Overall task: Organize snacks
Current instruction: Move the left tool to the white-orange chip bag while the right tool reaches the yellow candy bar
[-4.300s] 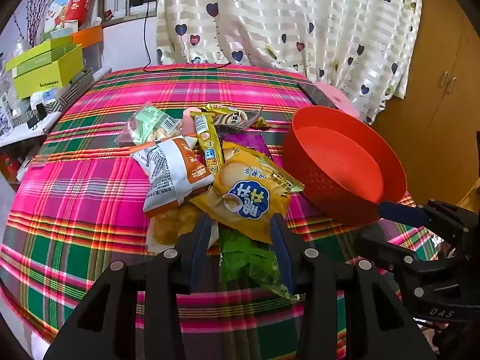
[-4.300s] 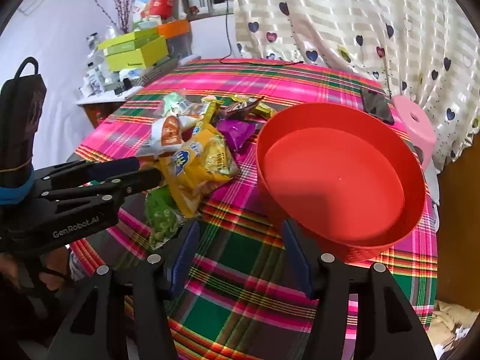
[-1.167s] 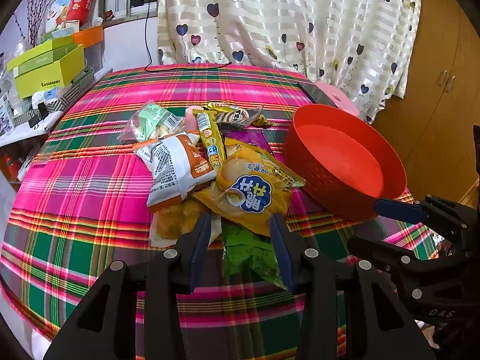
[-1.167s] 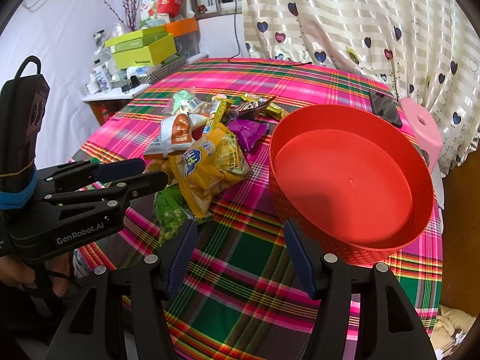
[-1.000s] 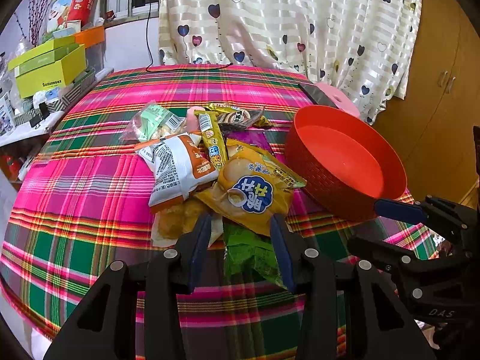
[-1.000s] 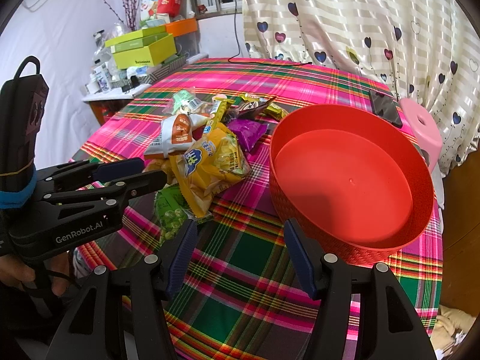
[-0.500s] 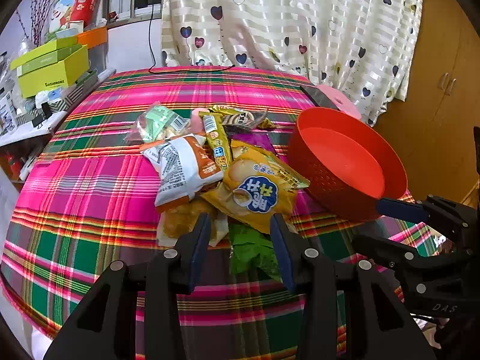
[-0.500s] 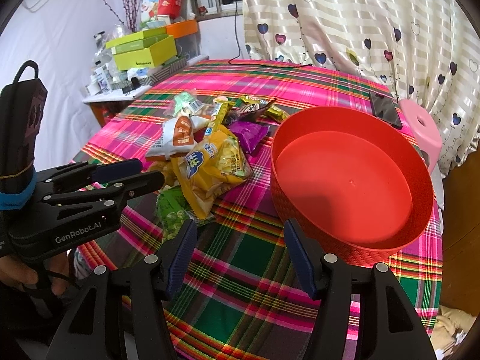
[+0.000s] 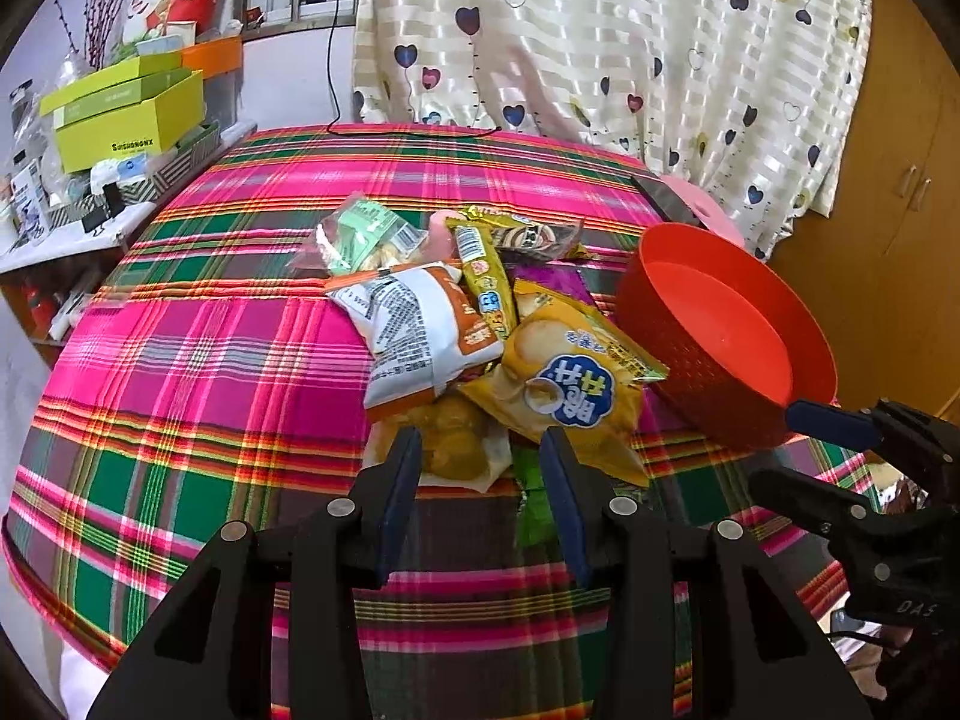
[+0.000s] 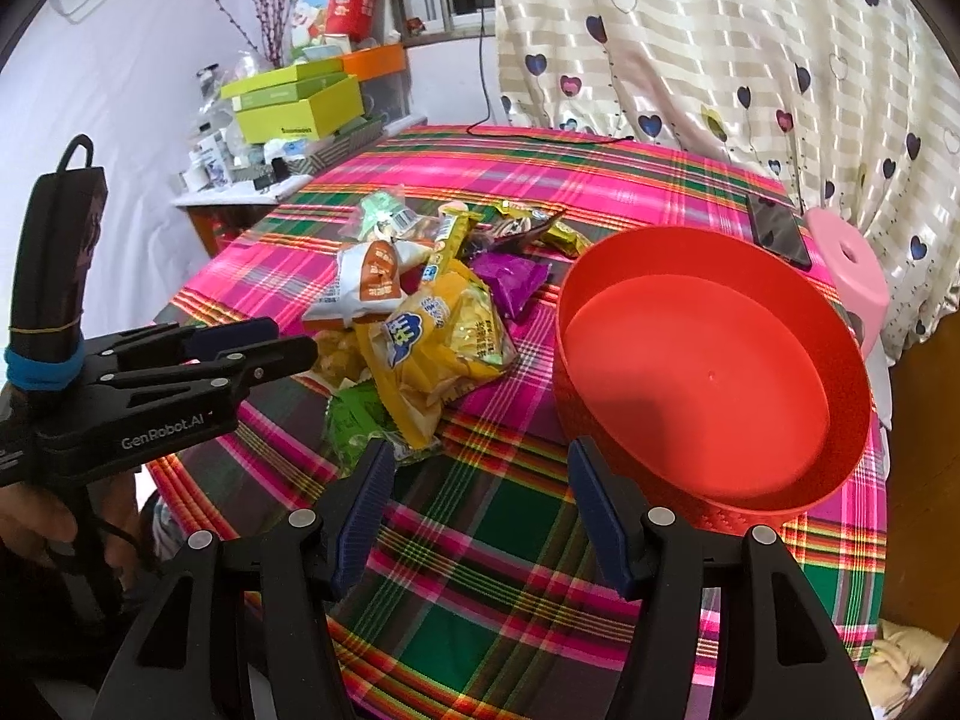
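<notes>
A pile of snacks lies mid-table on the plaid cloth: a yellow chip bag [image 9: 570, 384] [image 10: 438, 324], a white-and-orange bag [image 9: 414, 324], a green packet [image 9: 534, 498] under them, a yellow stick pack [image 9: 483, 276], a purple packet [image 10: 510, 282] and a clear green pack [image 9: 366, 234]. To the right of the pile stands an empty red basket [image 9: 690, 384] [image 10: 690, 234]. My left gripper [image 9: 480, 468] hovers open at the near edge of the pile, holding nothing. Beside the basket's near rim, my right gripper [image 10: 480, 462] is open and empty too.
A dark phone [image 10: 777, 231] lies at the table's far right edge, with a pink stool [image 10: 846, 264] beyond it. Yellow-green boxes [image 9: 126, 114] sit on a cluttered side shelf at left. A heart-print curtain hangs behind; a wooden cabinet [image 9: 888, 210] stands at right.
The left gripper has drifted slightly, so the pile sits a little further right in its view. The right gripper has kept still. No snack has moved.
</notes>
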